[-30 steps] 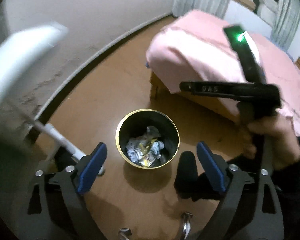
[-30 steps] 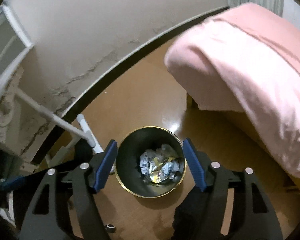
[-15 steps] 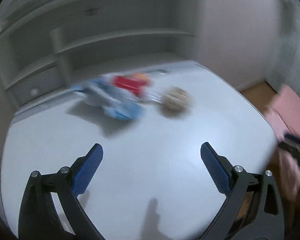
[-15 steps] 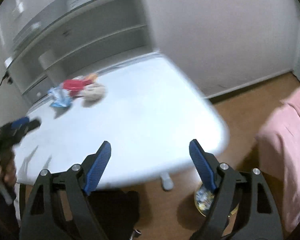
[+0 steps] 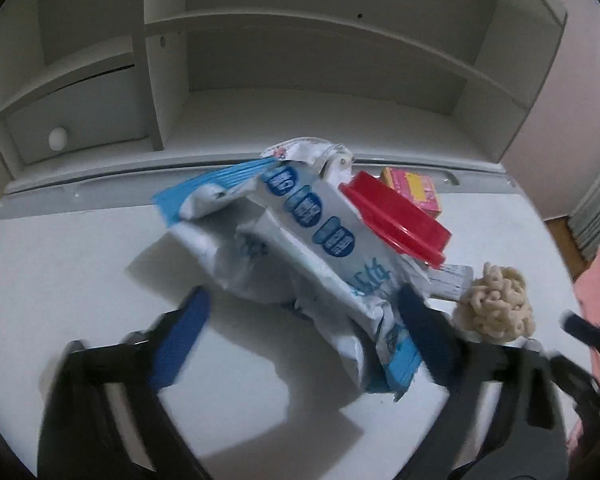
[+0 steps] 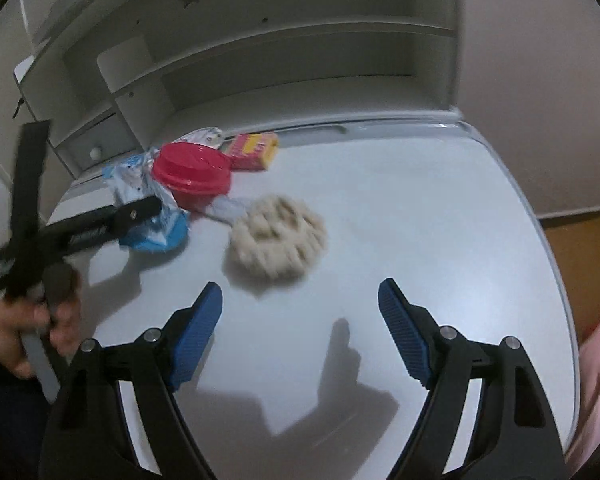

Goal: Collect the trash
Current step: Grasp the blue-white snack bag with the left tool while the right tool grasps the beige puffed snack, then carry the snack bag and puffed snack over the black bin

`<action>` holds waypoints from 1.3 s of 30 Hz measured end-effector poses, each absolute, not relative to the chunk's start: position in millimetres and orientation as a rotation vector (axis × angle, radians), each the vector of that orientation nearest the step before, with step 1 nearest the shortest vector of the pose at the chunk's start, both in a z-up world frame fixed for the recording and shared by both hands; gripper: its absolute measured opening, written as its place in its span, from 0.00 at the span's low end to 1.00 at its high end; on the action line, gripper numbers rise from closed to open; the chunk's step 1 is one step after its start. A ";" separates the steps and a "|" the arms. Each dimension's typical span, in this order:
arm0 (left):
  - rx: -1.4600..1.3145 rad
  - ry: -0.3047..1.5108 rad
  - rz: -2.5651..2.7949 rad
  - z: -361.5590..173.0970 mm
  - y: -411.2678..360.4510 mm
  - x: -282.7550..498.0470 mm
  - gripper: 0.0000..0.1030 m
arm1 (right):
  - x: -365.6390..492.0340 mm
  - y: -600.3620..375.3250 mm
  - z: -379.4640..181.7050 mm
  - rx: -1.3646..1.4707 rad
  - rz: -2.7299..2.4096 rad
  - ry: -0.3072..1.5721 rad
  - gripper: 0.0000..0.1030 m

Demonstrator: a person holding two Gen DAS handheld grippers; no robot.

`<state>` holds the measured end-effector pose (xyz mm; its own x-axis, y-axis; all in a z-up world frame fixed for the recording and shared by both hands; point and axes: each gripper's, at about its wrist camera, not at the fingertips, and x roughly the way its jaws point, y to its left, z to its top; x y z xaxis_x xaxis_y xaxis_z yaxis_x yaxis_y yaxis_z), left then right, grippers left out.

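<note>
white table (image 6: 400, 208) | blue-white wrapper (image 5: 300, 248) | beige noodle clump (image 6: 278, 236) | pink box (image 6: 254, 150)

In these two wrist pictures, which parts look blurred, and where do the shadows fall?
Left wrist view: the left gripper is smeared by motion, its jaws closing around the blue-and-white wrapper, which stays fairly sharp. Right wrist view: the beige noodle-like clump is soft, the right gripper crisp; dark gripper shadows fall on the white table.

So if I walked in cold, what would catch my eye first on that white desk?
Probably the red lid topping a heap of litter at the desk's back, beside a crumpled blue-and-white wrapper and a pink box. Nearer, alone, sits a beige noodle clump. The left gripper is closing around the wrapper's end.
</note>
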<state>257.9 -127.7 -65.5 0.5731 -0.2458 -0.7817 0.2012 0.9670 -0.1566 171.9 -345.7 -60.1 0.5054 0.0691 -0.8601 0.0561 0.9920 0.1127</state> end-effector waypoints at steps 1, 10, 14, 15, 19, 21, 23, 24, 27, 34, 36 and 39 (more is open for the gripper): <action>-0.055 0.930 -0.271 -65.7 -125.3 257.0 0.36 | 184.5 -342.8 -65.4 0.126 0.017 1.060 0.75; -0.006 0.912 -0.281 -53.3 -105.6 228.2 0.20 | 227.9 -328.4 -94.7 0.109 0.039 1.139 0.42; 0.054 0.869 -0.268 -34.8 -102.1 203.7 0.19 | 211.7 -327.9 -88.3 0.124 0.034 1.123 0.33; 0.059 0.862 -0.275 -31.9 -104.2 198.2 0.19 | 200.4 -330.6 -82.1 0.131 0.030 1.109 0.32; 0.116 0.823 -0.344 -18.1 -132.5 168.3 0.19 | 160.1 -349.5 -59.2 0.152 -0.021 1.057 0.32; 0.134 0.816 -0.399 -14.9 -149.9 153.6 0.19 | 132.3 -366.6 -47.8 0.174 -0.064 1.029 0.32; 0.157 0.810 -0.471 -12.8 -177.5 134.7 0.19 | 99.1 -389.1 -37.7 0.190 -0.125 1.000 0.32; 0.176 0.801 -0.519 -12.0 -194.6 122.9 0.19 | 78.1 -403.1 -31.1 0.197 -0.166 0.983 0.32; 0.217 0.782 -0.662 -14.9 -247.0 88.6 0.19 | 17.1 -444.0 -19.7 0.216 -0.294 0.944 0.33; 0.350 0.779 -0.985 -37.2 -370.4 -0.4 0.19 | -125.6 -543.0 -28.7 0.344 -0.599 0.908 0.33; 0.391 0.788 -1.053 -49.4 -404.4 -25.6 0.19 | -160.9 -567.3 -43.4 0.393 -0.666 0.924 0.33; 0.433 0.812 -1.146 -69.1 -442.7 -53.5 0.19 | -192.0 -589.0 -65.4 0.442 -0.716 0.950 0.33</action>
<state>-53.5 -442.7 -69.1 0.1786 -0.6298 -0.7560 0.9222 0.3750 -0.0945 -192.0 -589.0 -65.4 0.3822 -0.3557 -0.8529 0.7221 0.6909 0.0355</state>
